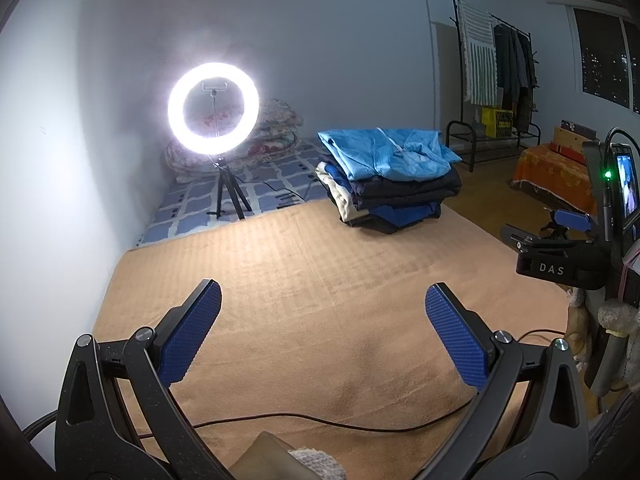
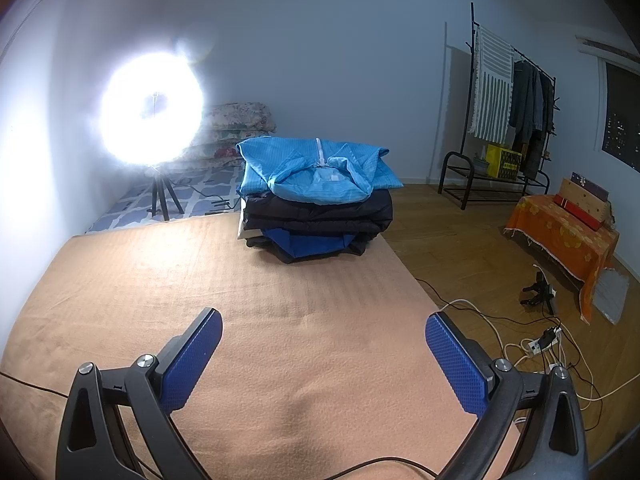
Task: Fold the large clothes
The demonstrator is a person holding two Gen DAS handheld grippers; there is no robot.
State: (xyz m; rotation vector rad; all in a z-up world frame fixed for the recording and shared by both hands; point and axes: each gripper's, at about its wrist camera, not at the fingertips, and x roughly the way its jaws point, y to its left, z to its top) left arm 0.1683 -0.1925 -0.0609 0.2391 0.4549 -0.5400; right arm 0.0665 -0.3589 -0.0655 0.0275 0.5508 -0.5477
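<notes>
The pile of clothes [image 2: 316,196] sits well ahead of both grippers, at the far end of the tan blanket [image 2: 200,292]; from the right gripper [image 2: 323,354] it lies almost straight in front, from the left gripper [image 1: 323,330] it lies ahead and off to the right. On top is a light blue garment [image 2: 320,172], roughly folded, its white zip and collar turned toward the tools. Under it lies a thick black garment [image 2: 320,212], then a royal blue one [image 2: 308,242], with a pale piece showing at the pile's left edge in the left wrist view.

The light blue top piece looks thin, light and limp, so it will likely sag and slide between the pads unless pinched through a doubled edge; the collar or a shoulder seam seems the surest hold, one gripper at each shoulder. The black layer looks padded and heavier, and its smooth shell may slip, so a hem or cuff would hold better than the puffy body.

Both grippers hang above the near part of the blanket with jaws spread wide and nothing between the blue pads; neither touches any cloth.

Beyond the pile and to the left, a ring light [image 1: 213,100] on a tripod glares hard. To the far right stand a clothes rack [image 2: 508,120] and a low piece draped in orange cloth [image 2: 560,232], with cables [image 2: 532,344] on the wooden floor just right of the right gripper.
</notes>
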